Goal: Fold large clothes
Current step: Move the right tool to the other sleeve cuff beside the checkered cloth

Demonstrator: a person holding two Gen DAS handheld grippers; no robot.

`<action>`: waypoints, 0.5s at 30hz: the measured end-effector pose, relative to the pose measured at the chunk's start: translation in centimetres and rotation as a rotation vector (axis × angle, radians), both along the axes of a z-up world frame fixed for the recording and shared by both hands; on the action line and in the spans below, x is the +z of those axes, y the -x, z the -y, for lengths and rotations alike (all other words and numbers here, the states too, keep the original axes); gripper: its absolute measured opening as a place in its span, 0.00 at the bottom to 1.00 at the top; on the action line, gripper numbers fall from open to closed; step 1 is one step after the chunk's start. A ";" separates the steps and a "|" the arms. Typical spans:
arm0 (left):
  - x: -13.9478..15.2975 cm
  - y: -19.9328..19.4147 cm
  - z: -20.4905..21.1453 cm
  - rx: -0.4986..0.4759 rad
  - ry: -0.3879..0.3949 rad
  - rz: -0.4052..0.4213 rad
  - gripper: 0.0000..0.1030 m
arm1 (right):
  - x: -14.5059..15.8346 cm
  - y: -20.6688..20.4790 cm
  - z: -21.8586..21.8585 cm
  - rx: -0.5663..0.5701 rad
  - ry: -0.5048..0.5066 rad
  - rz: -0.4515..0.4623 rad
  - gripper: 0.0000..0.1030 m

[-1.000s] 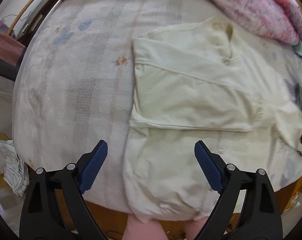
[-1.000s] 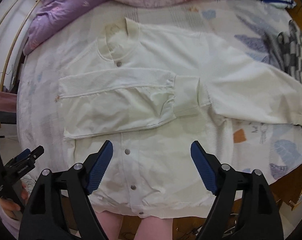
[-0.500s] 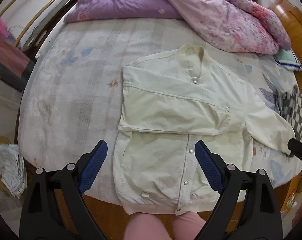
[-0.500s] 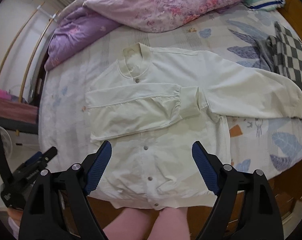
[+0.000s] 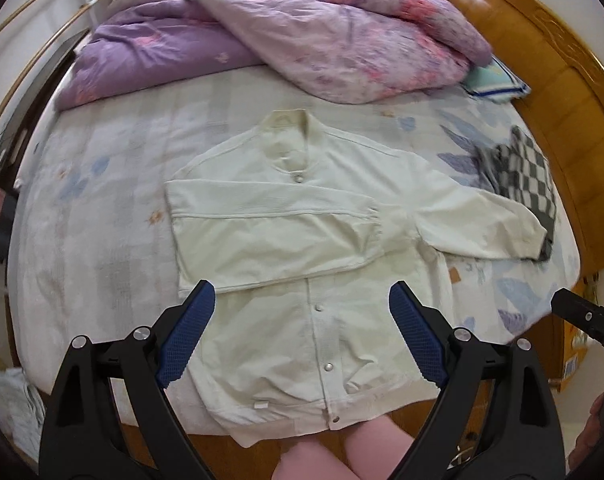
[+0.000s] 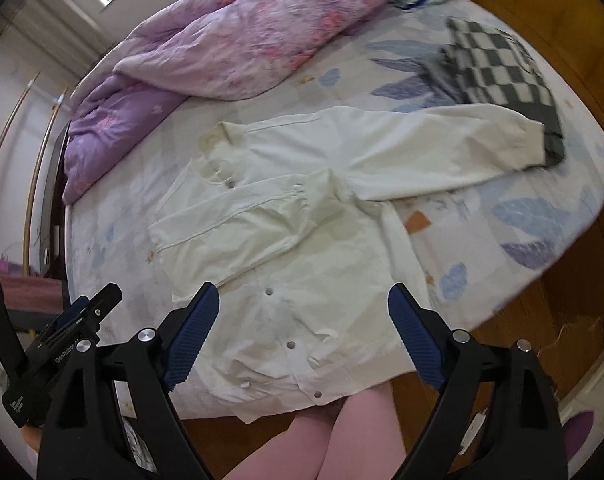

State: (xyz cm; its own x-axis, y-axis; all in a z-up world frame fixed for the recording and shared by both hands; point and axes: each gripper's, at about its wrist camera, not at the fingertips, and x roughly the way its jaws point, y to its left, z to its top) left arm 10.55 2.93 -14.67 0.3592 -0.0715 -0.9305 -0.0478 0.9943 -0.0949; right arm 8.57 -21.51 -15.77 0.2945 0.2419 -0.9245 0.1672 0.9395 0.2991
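Note:
A cream snap-button jacket (image 5: pixel 302 248) lies face up on the bed, collar away from me, hem at the near edge. Its left sleeve (image 5: pixel 269 216) is folded across the chest. Its right sleeve (image 5: pixel 482 220) lies stretched out to the right, its cuff resting on a checkered cloth. The jacket also shows in the right wrist view (image 6: pixel 302 248). My left gripper (image 5: pixel 302 340) is open and empty, held above the jacket's lower front. My right gripper (image 6: pixel 302 340) is open and empty above the hem area.
A purple and pink quilt (image 5: pixel 302 40) is heaped at the head of the bed. A grey checkered cloth (image 5: pixel 522 176) lies at the right by the wooden bed frame (image 5: pixel 562 100). A striped pillow (image 5: pixel 494 80) sits at the back right. My knees (image 5: pixel 342 452) are at the near edge.
Both grippers have pulled back and up from the jacket, so more of the bed is in view. Both stay open and empty. The jacket has not moved.

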 end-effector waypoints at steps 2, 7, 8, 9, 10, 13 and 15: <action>0.2 -0.2 0.9 -0.026 0.006 0.004 0.86 | 0.0 0.5 1.1 -0.037 0.000 0.004 0.83; 0.5 -0.9 3.9 -0.100 -0.014 0.019 0.86 | -0.8 1.1 4.7 -0.131 -0.021 -0.009 0.83; 0.4 -1.0 4.5 -0.110 -0.014 0.021 0.86 | -1.2 1.2 5.9 -0.157 -0.032 -0.014 0.83; 0.3 -1.2 5.5 -0.122 -0.017 0.020 0.86 | -1.4 1.2 6.7 -0.173 -0.041 -0.014 0.84; 0.2 -1.3 6.2 -0.130 -0.022 0.019 0.86 | -1.6 1.2 7.8 -0.190 -0.052 -0.013 0.84; -0.3 -2.0 8.8 -0.141 -0.031 0.008 0.86 | -2.0 0.9 10.5 -0.217 -0.064 -0.020 0.84; -0.8 -2.7 10.9 -0.137 -0.027 -0.003 0.86 | -2.7 0.3 12.8 -0.233 -0.070 -0.024 0.84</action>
State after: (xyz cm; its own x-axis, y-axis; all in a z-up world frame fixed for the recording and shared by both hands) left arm 13.22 -7.92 -15.48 0.3453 -0.0951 -0.9337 0.0883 0.9937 -0.0685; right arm 8.26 -34.34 -18.42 0.3277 0.2338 -0.9154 0.3846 0.8520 0.3553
